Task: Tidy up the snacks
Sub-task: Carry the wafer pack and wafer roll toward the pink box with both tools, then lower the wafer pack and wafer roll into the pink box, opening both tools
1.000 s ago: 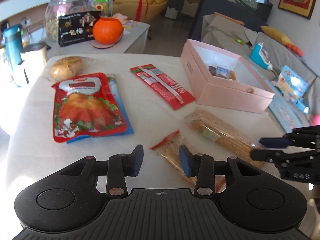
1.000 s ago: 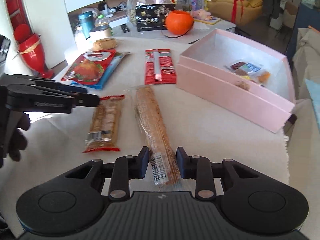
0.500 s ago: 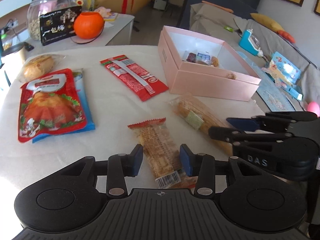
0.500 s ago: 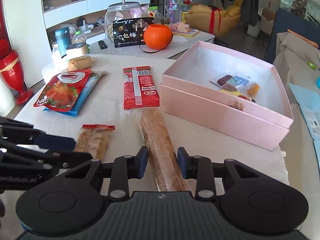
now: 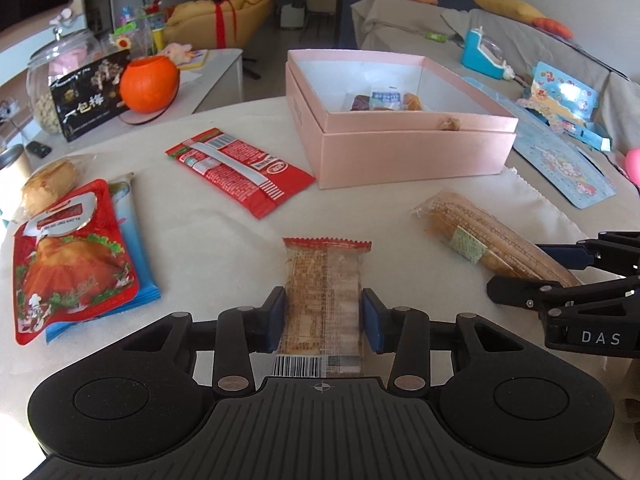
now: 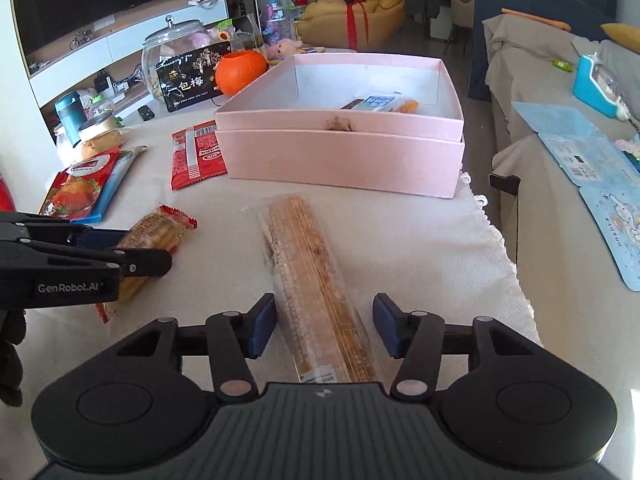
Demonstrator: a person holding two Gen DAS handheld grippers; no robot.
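A small clear cracker packet with red ends lies on the table between the pads of my left gripper, which touch its two sides. It also shows in the right wrist view. My right gripper is open and straddles a long wafer packet without touching it. That packet lies to the right in the left wrist view. An open pink box with a few small snacks inside stands beyond both packets.
A red sausage packet lies left of the box. A red roast-chicken pouch on a blue packet and a bread roll lie at the far left. A side table holds an orange pumpkin, a jar and a black box.
Both grippers have moved forward over their packets. The left pads now sit against the cracker packet's sides. The right gripper has opened wider around the wafer packet.
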